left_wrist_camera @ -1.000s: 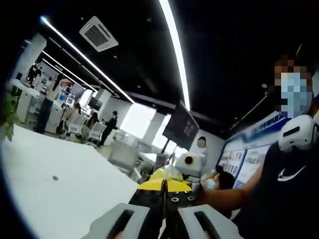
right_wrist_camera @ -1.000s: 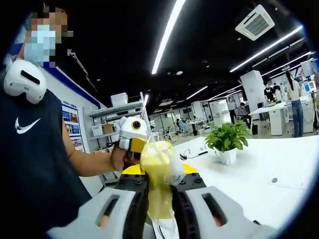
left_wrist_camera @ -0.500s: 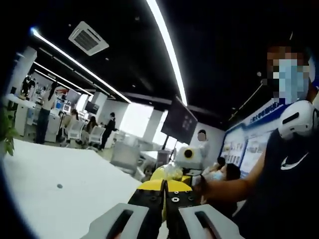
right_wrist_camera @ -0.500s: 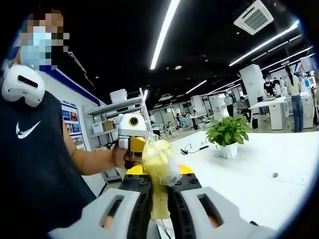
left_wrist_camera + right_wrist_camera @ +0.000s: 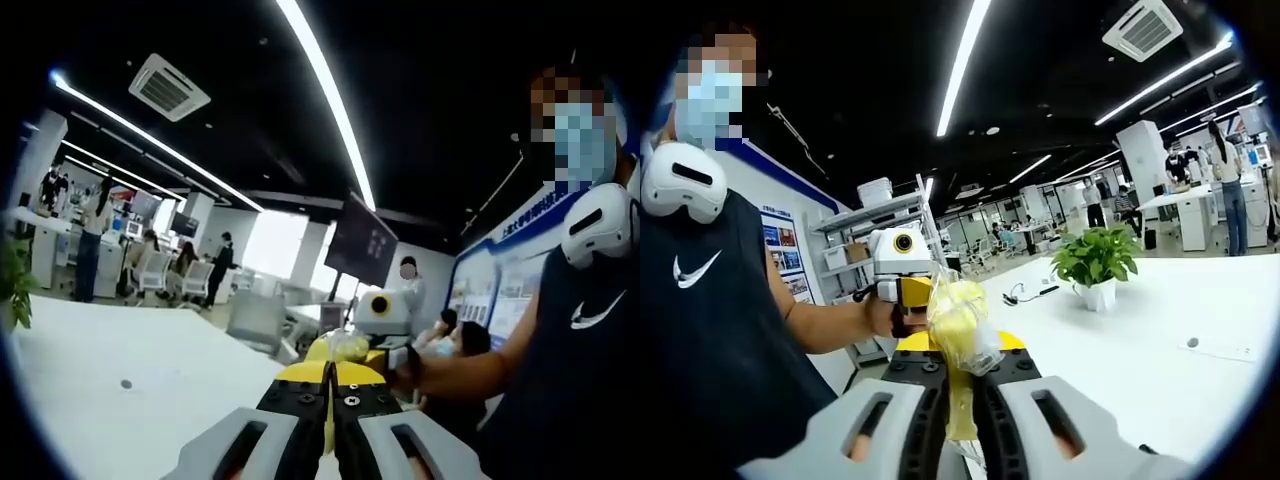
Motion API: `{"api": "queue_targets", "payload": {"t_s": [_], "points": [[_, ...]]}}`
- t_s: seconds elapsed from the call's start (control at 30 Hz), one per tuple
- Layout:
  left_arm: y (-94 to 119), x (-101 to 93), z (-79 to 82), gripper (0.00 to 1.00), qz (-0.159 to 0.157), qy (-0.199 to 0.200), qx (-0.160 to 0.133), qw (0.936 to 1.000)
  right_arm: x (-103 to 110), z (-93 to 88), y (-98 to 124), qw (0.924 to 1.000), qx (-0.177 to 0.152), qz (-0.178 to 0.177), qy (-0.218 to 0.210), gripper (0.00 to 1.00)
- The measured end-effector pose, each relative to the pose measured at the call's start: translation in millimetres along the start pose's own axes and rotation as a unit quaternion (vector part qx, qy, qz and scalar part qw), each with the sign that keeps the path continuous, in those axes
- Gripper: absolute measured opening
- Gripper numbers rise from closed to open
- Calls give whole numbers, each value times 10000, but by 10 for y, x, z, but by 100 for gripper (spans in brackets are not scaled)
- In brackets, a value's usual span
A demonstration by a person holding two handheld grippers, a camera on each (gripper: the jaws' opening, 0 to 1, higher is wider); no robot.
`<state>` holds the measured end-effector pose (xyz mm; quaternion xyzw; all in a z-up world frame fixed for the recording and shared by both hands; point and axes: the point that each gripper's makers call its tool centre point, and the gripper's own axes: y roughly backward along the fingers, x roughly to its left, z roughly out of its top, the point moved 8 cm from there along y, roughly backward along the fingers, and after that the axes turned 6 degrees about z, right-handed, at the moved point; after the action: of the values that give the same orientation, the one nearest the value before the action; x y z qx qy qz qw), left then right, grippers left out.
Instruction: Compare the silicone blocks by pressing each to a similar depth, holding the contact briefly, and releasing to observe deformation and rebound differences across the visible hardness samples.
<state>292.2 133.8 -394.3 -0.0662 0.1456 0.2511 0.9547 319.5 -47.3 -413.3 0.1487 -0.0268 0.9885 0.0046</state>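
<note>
One white table stretched beneath both tools, bearing one potted plant. The right gripper had its jaws pinched on one yellow item in clear wrap, perhaps a silicone block, raised above the table. The left gripper had its jaws pressed together, a yellow sliver between them.

We see a pale yellow soft silicone piece in a clear plastic wrap, standing upright and pinched between the closed right fingers, its crumpled top bulging above them. In the left gripper view the same yellow piece shows just beyond the closed left fingers.
</note>
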Motion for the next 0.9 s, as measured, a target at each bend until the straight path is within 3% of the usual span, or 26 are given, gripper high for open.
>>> {"api": "queue_targets", "payload": {"t_s": [0.37, 0.9], "points": [[-3, -8, -20, 0, -4, 38, 169, 9999, -26, -28, 3, 9998, 86, 96, 119, 2], [-25, 20, -37, 0, 64, -250, 110, 9996, -60, -36, 0, 9998, 128, 72, 96, 1]]}}
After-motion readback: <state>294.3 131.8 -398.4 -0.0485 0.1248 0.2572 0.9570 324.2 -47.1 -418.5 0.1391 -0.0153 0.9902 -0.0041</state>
